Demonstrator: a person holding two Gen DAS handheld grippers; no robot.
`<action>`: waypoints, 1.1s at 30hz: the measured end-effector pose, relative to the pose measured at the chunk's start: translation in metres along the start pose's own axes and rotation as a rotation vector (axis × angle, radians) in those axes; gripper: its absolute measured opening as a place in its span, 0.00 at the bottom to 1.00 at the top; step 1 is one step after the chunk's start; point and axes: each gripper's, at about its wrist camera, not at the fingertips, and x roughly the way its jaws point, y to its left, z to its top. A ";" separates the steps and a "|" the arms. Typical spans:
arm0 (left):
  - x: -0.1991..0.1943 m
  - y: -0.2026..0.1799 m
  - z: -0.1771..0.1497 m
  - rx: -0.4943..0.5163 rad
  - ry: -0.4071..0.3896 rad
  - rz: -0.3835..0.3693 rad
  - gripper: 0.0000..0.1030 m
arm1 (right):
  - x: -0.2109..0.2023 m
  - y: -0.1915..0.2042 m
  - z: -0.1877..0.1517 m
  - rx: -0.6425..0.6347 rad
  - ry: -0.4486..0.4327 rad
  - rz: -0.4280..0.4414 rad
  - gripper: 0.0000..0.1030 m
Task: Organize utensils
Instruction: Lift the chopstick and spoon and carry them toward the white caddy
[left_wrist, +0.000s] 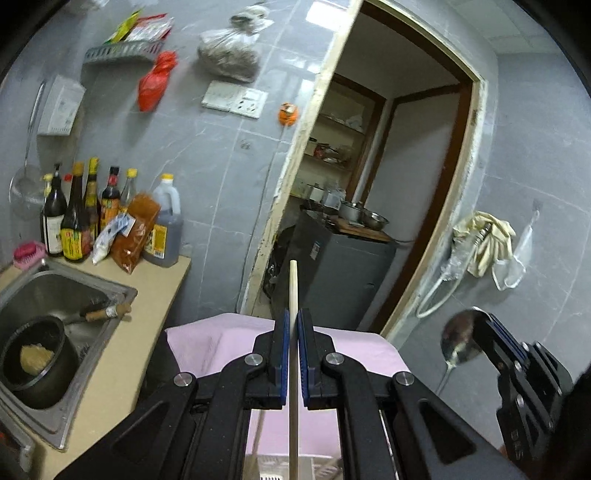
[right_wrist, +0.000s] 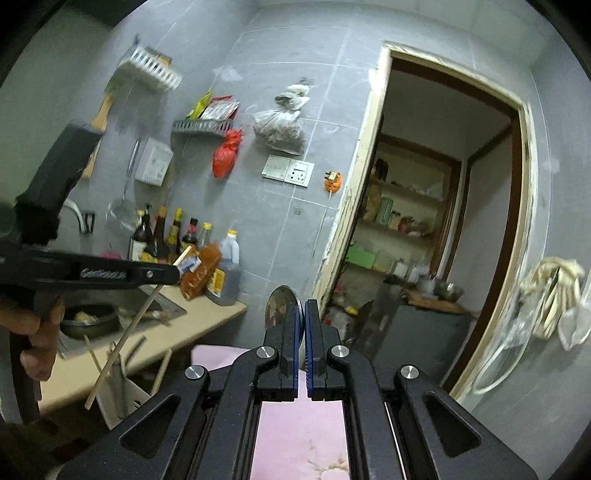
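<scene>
My left gripper (left_wrist: 293, 317) is shut on a pale wooden chopstick (left_wrist: 293, 291) that runs between its blue pads and sticks out ahead, held in the air above a pink cloth (left_wrist: 207, 339). It also shows in the right wrist view (right_wrist: 177, 271), at the left, with the chopstick (right_wrist: 125, 336) slanting down. My right gripper (right_wrist: 301, 308) is shut on a metal spoon (right_wrist: 279, 304), whose bowl rises past the pads. In the left wrist view the right gripper (left_wrist: 491, 332) holds the spoon (left_wrist: 460, 341) at the lower right. A white utensil holder (right_wrist: 122, 387) with several chopsticks stands below the left gripper.
A steel sink (left_wrist: 74, 291) holds a dark pot (left_wrist: 35, 362) and a brush. Sauce bottles (left_wrist: 85, 214) stand on the beige counter (left_wrist: 147, 325). A grey tiled wall carries shelves, bags and sockets. An open doorway (left_wrist: 388, 184) leads to a storeroom with a dark cabinet (left_wrist: 340, 273).
</scene>
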 end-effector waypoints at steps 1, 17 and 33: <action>0.004 0.004 -0.003 -0.004 -0.004 0.005 0.05 | 0.000 0.007 -0.002 -0.022 -0.004 -0.007 0.03; 0.014 0.020 -0.033 0.021 -0.122 0.062 0.05 | 0.008 0.059 -0.041 -0.176 0.015 -0.079 0.03; 0.008 0.018 -0.060 0.024 -0.210 0.127 0.05 | 0.011 0.079 -0.055 -0.207 0.043 -0.072 0.03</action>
